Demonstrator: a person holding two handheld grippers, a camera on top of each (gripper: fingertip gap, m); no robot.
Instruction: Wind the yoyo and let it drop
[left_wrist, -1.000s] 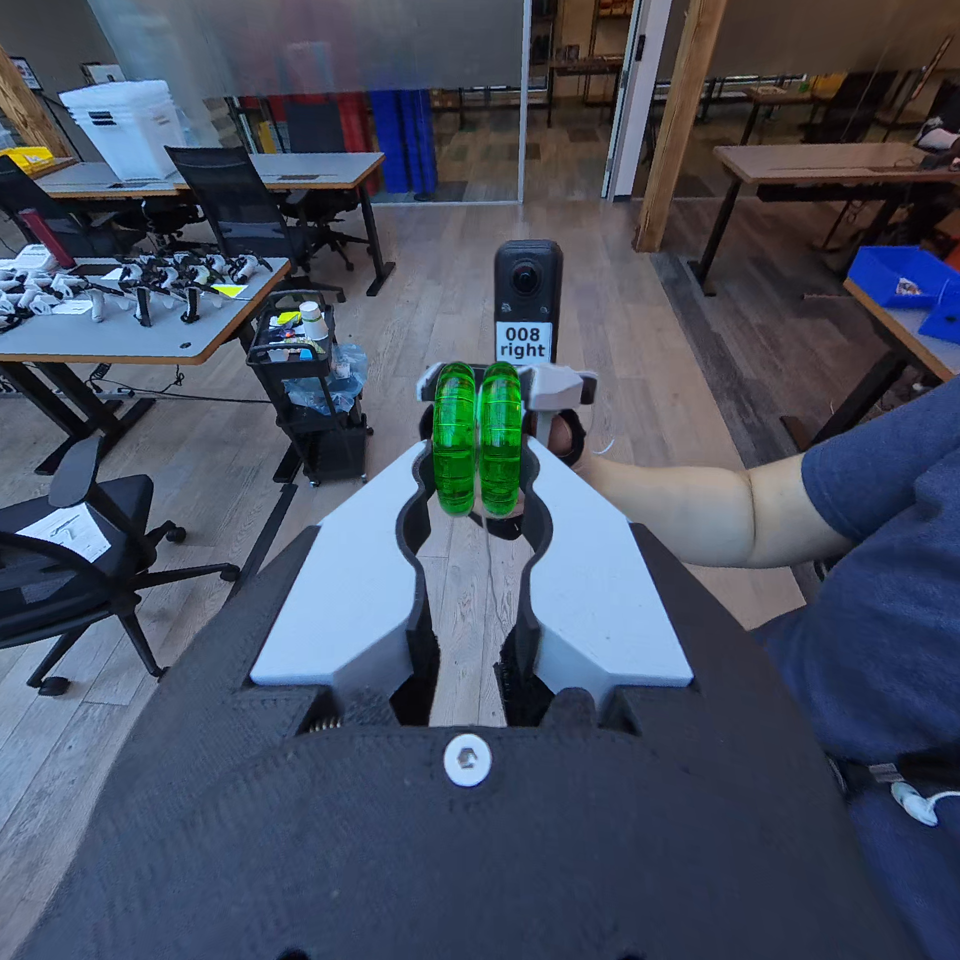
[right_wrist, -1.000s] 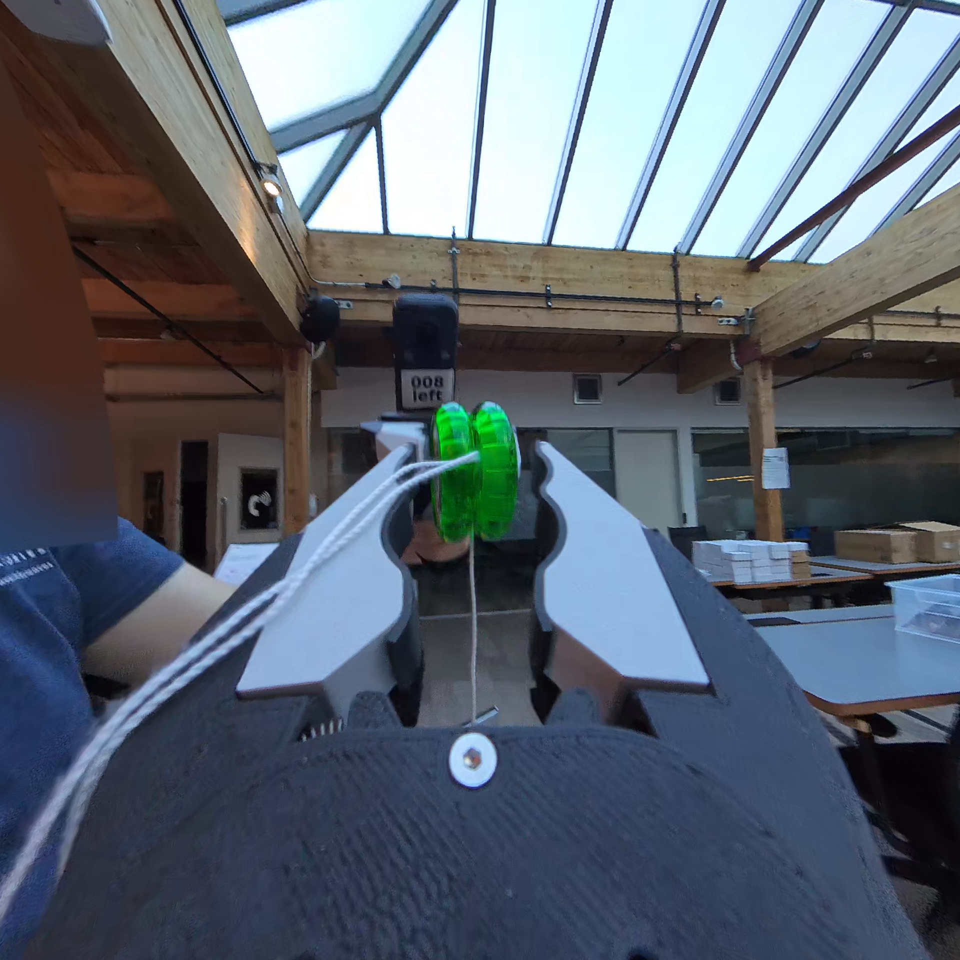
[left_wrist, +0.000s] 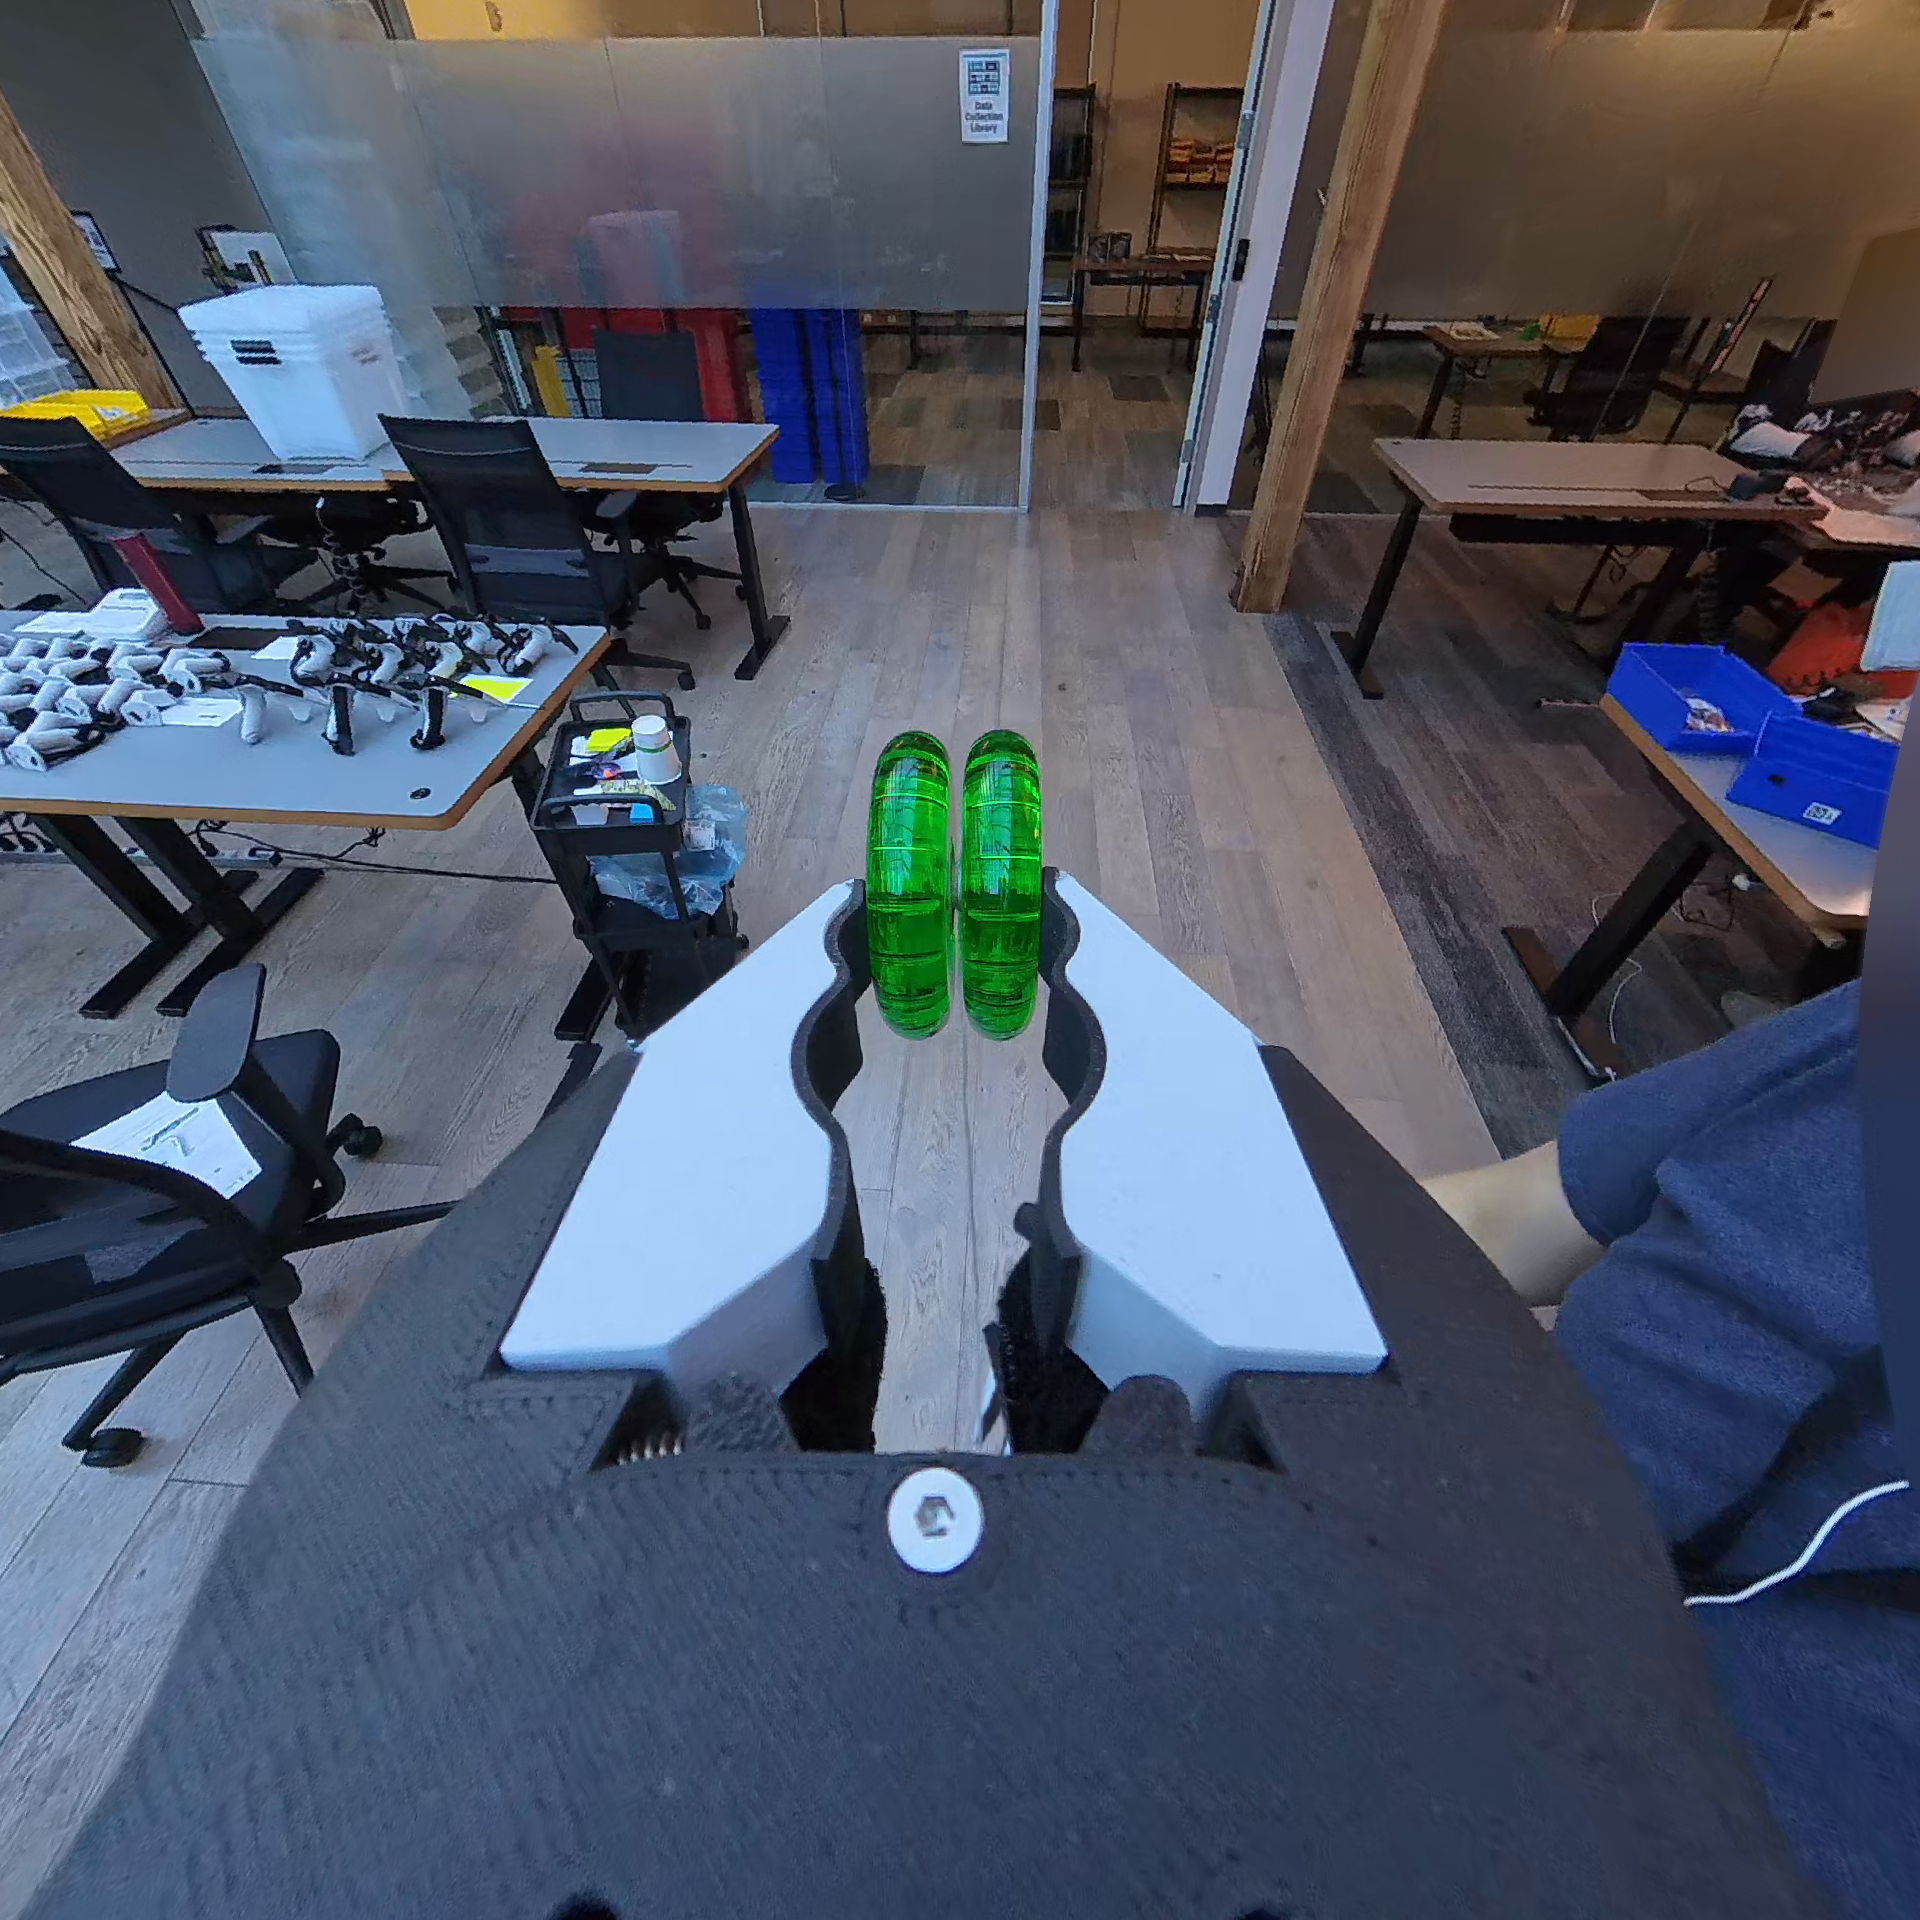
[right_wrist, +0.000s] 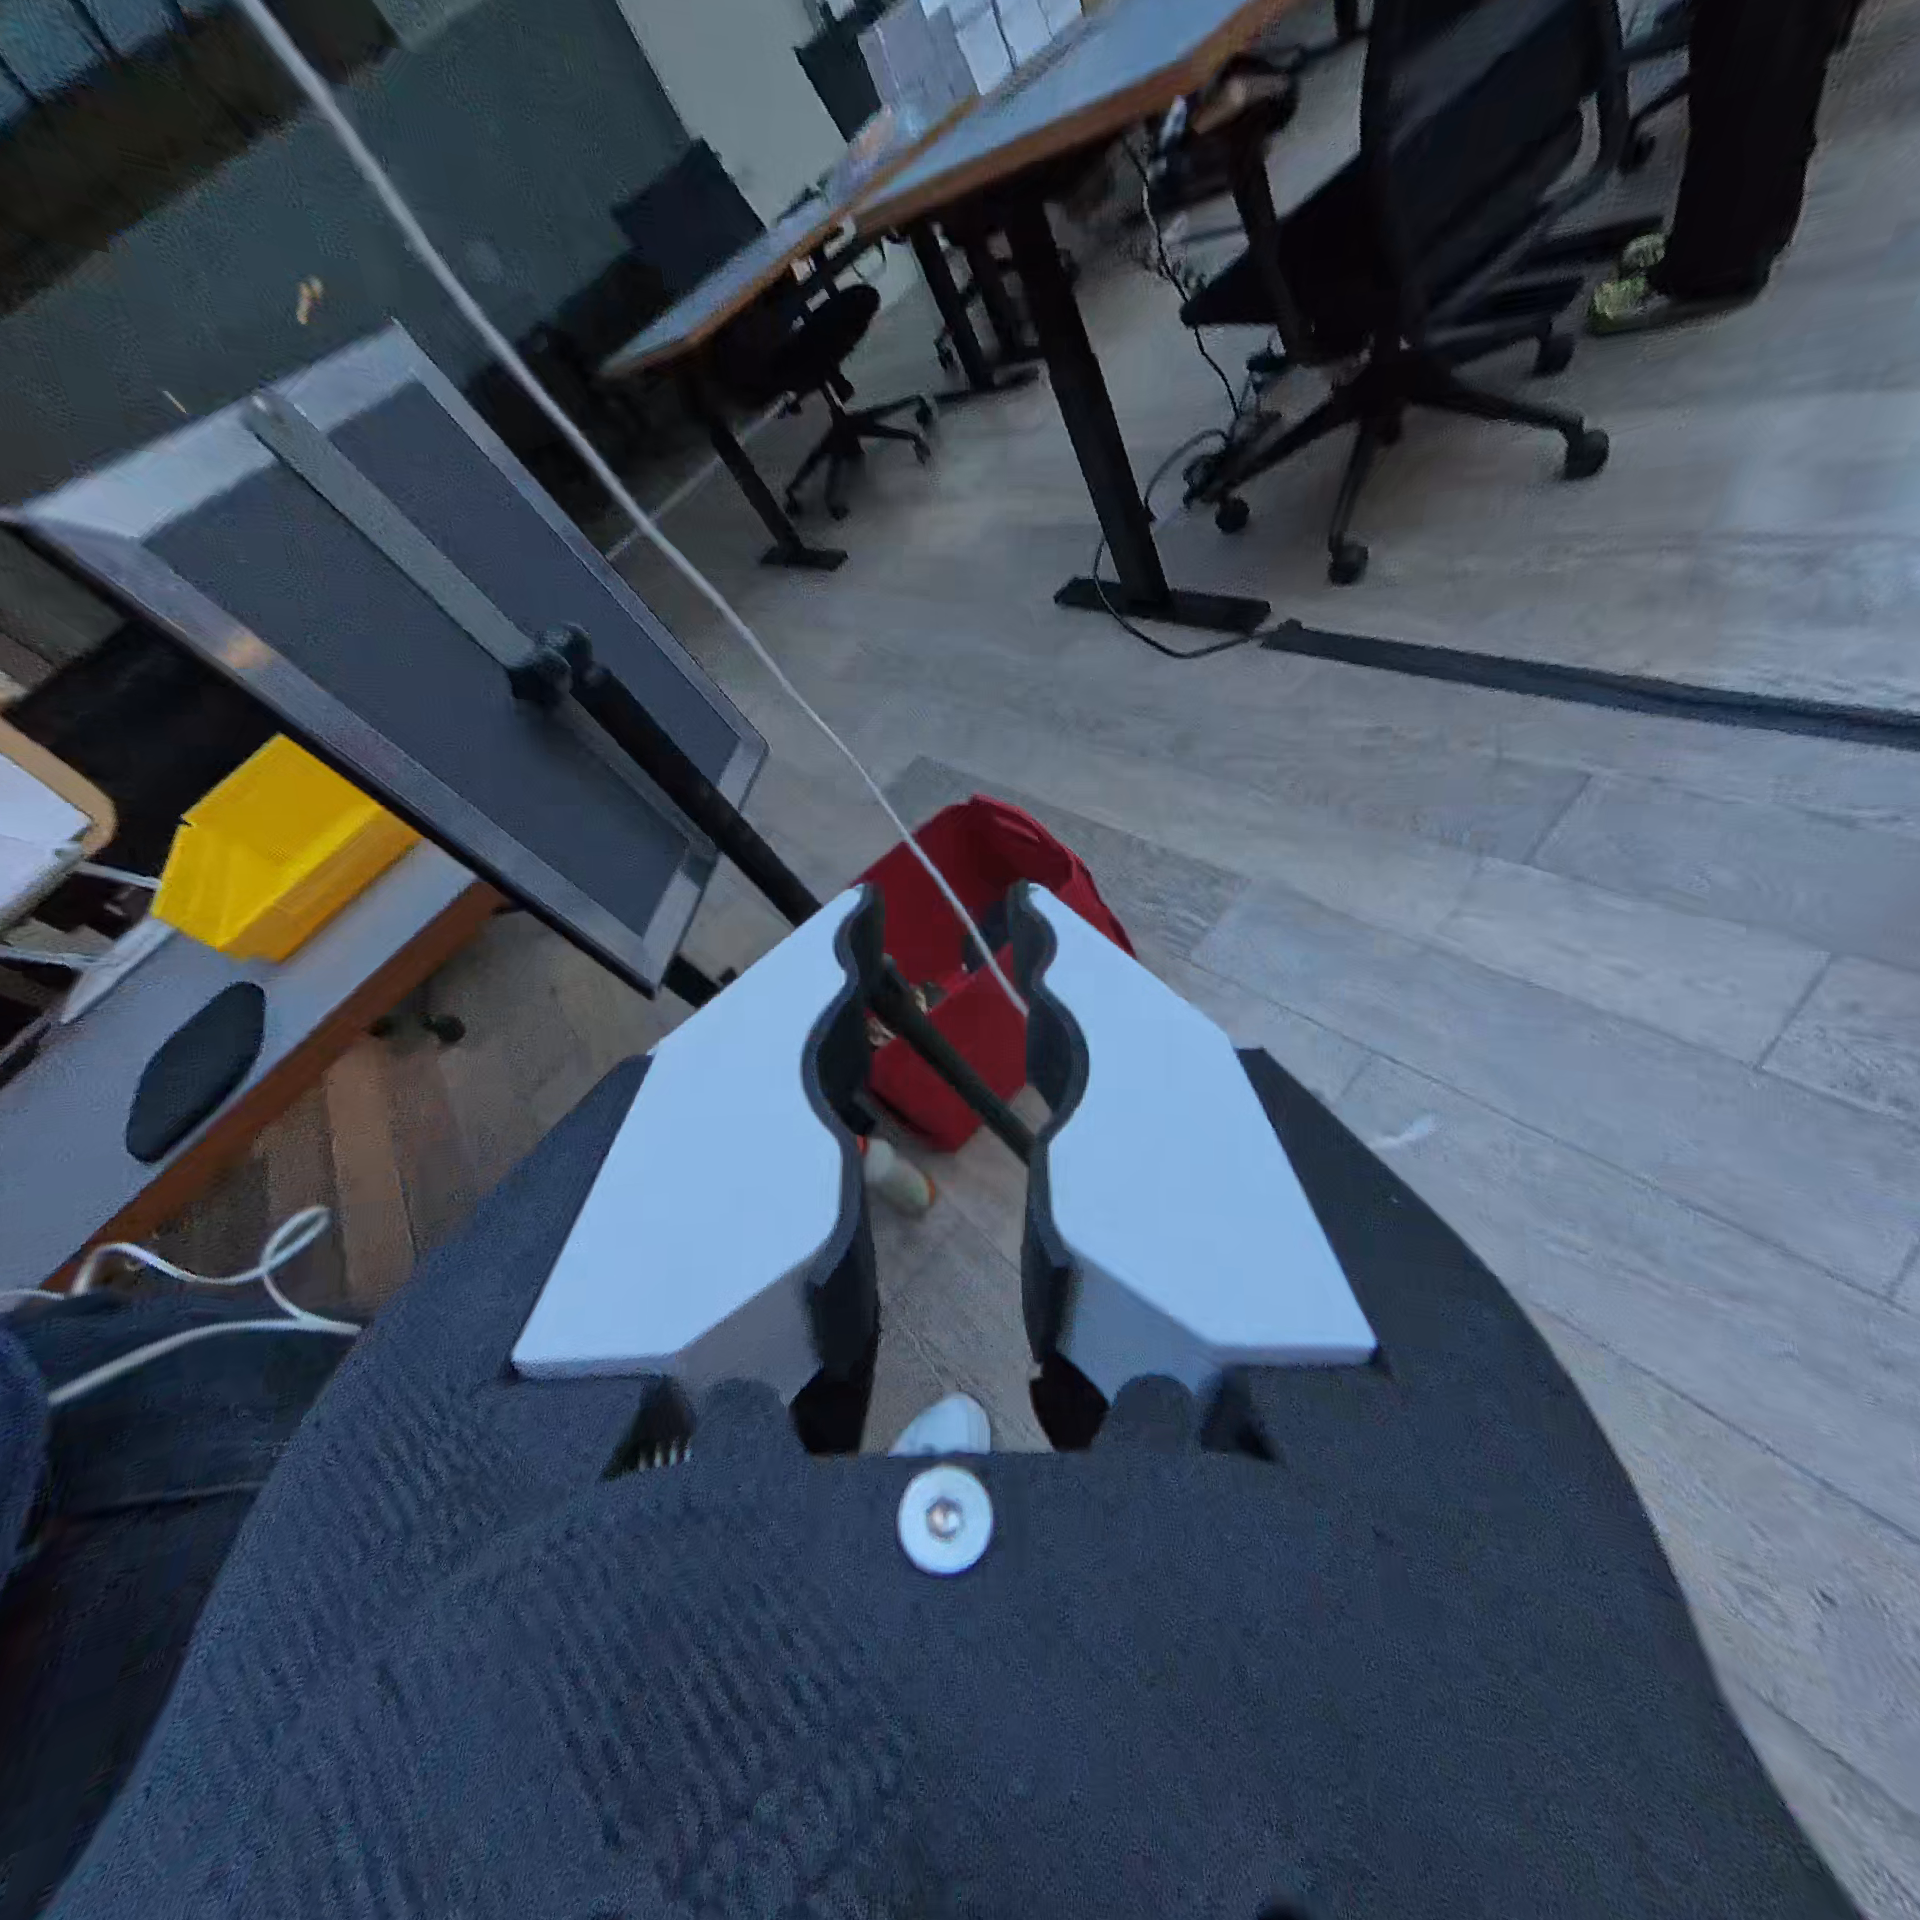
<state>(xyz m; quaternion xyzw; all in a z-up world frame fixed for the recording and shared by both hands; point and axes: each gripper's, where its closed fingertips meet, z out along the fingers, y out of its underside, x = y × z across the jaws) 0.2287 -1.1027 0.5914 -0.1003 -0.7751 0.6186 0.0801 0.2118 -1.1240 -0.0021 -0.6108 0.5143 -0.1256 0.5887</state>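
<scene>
Between the tips of the left gripper (left_wrist: 954, 914), the green yoyo (left_wrist: 954, 883) sits clamped on its two outer faces, groove upright and facing you, above the wooden floor (left_wrist: 1039, 644). The right gripper (right_wrist: 943, 935) points down and away, its fingers (right_wrist: 1174, 1174) parted with a narrow gap; the white string (right_wrist: 665, 540) runs taut up to the left from the right finger, but whether it is pinched cannot be told. Keep the yoyo clamped and motionless. Lay each turn into the groove under light tension. Avoid slack, which likely causes loose coils.

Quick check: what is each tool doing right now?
Left tool: closed on the green yoyo.
Right tool: holds the white string; whether its jaws are shut cannot be told.
</scene>
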